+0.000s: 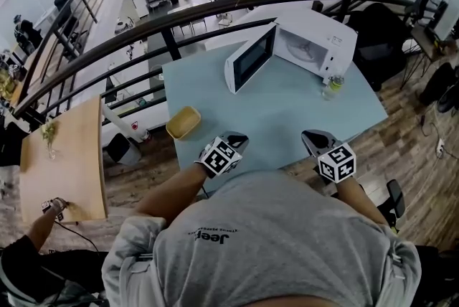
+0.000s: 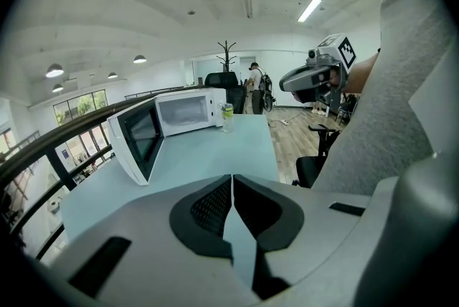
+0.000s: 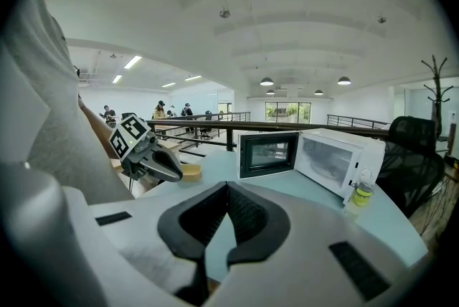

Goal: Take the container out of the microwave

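The white microwave point(image 1: 315, 40) stands at the far side of the pale blue table point(image 1: 272, 119) with its door point(image 1: 250, 59) swung wide open. Its cavity point(image 3: 331, 161) shows only the glass turntable. A shallow yellow container point(image 1: 183, 123) sits on the table near the left edge, outside the microwave; it also shows as container point(image 3: 188, 171). My left gripper point(image 1: 237, 138) and right gripper point(image 1: 310, 135) hover side by side over the near table edge. Both are shut with nothing in them. The left gripper point(image 2: 232, 178) and the right gripper point(image 3: 227, 186) point toward the microwave point(image 2: 188, 111).
A small bottle point(image 1: 332, 87) with yellowish liquid stands just right of the microwave front, also seen as bottle point(image 3: 362, 193). A dark railing point(image 1: 143, 26) curves behind the table. Black office chairs point(image 1: 380, 33) stand at the right, and a wooden table point(image 1: 64, 155) lies lower left.
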A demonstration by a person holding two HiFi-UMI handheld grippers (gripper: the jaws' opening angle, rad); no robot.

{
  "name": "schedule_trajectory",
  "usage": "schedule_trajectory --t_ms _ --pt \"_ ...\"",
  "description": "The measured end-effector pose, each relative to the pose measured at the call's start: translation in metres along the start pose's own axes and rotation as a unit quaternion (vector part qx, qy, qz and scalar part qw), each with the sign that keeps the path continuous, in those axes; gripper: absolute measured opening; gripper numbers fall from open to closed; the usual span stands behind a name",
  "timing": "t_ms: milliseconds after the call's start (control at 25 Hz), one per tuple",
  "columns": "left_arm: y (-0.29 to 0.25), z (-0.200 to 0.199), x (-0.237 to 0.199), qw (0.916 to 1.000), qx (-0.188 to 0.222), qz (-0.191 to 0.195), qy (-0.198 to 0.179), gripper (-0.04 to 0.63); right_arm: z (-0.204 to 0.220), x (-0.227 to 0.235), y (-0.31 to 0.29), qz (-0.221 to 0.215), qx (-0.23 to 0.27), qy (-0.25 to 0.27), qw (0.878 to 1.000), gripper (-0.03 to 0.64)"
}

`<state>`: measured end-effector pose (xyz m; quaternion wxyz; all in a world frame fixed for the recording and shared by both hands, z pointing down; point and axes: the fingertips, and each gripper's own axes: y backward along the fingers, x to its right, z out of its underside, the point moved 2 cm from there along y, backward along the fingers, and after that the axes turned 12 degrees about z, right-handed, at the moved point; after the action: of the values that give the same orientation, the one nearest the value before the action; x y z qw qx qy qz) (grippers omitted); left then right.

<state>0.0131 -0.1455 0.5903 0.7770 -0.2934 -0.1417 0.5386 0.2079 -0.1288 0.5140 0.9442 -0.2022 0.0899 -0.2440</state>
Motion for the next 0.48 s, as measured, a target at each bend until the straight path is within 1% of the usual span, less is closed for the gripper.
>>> schedule_trajectory --t_ms 160,320,480 --pt "0.000 -0.003 -0.004 0.9999 0.007 -0.004 0.007 0.028 0.000 0.003 -0.003 -0.001 -0.001 -0.002 1.000 0.018" --pt "0.001 -0.009 -0.007 0.9996 0.024 -0.007 0.015 0.028 -0.002 0.005 -0.005 -0.002 -0.001 -0.006 1.000 0.018" --pt "0.001 -0.007 -0.012 0.9987 0.038 -0.010 0.031 0.025 0.000 0.008 -0.009 -0.001 -0.002 -0.016 1.000 0.018"
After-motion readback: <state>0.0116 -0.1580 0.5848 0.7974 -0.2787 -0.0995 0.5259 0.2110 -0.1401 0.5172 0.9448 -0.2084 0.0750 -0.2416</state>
